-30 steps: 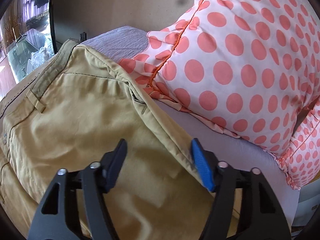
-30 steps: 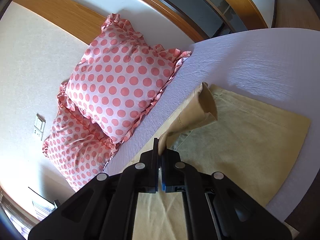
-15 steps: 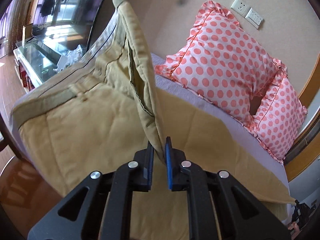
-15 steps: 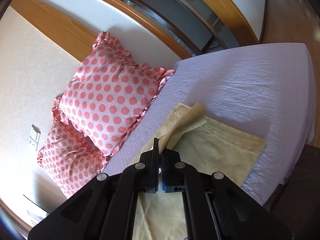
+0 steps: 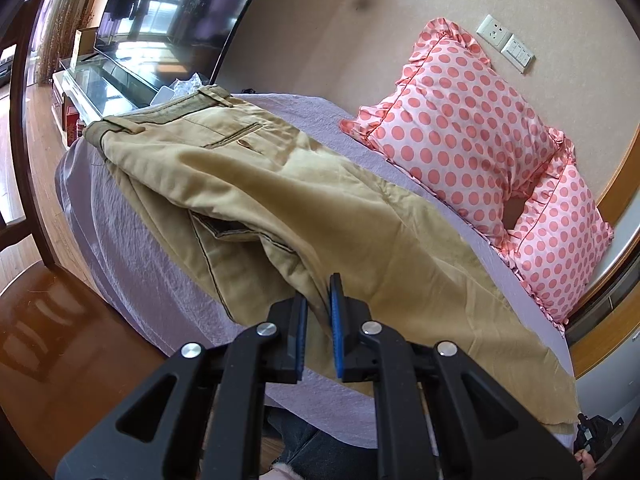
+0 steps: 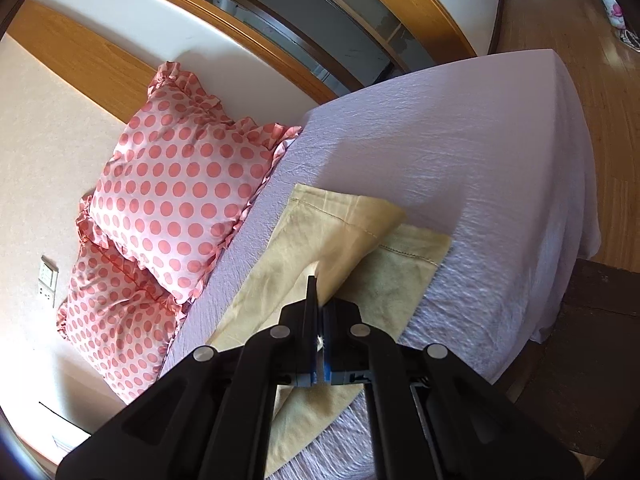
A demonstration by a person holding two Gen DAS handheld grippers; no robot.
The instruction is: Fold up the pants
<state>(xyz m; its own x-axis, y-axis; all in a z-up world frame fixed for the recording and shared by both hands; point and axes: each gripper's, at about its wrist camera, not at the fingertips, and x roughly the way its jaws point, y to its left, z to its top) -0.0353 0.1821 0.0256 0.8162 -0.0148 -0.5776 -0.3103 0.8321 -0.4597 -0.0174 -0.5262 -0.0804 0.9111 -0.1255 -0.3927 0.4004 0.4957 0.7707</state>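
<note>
Khaki pants [image 5: 280, 184] lie on a lilac bed sheet [image 5: 132, 264], waistband at the far left, one leg doubled over the other. My left gripper [image 5: 319, 300] is shut on the upper layer's edge near the seat. In the right wrist view the pants' leg ends [image 6: 360, 240] lie on the sheet, the upper hem partly overlapping the lower one. My right gripper [image 6: 319, 300] is shut on the upper leg's cloth and holds it slightly raised.
Two pink polka-dot pillows [image 5: 472, 148] lean against the wall beside the pants, also seen in the right wrist view [image 6: 176, 192]. A glass TV stand [image 5: 100, 80] is past the waistband. The bed's corner [image 6: 568, 128] drops to a wooden floor [image 6: 608, 92].
My left gripper closed on the pants' edge, lifted it high, then carried it over and down. My right gripper kept its grip and brought the upper leg over the lower leg.
</note>
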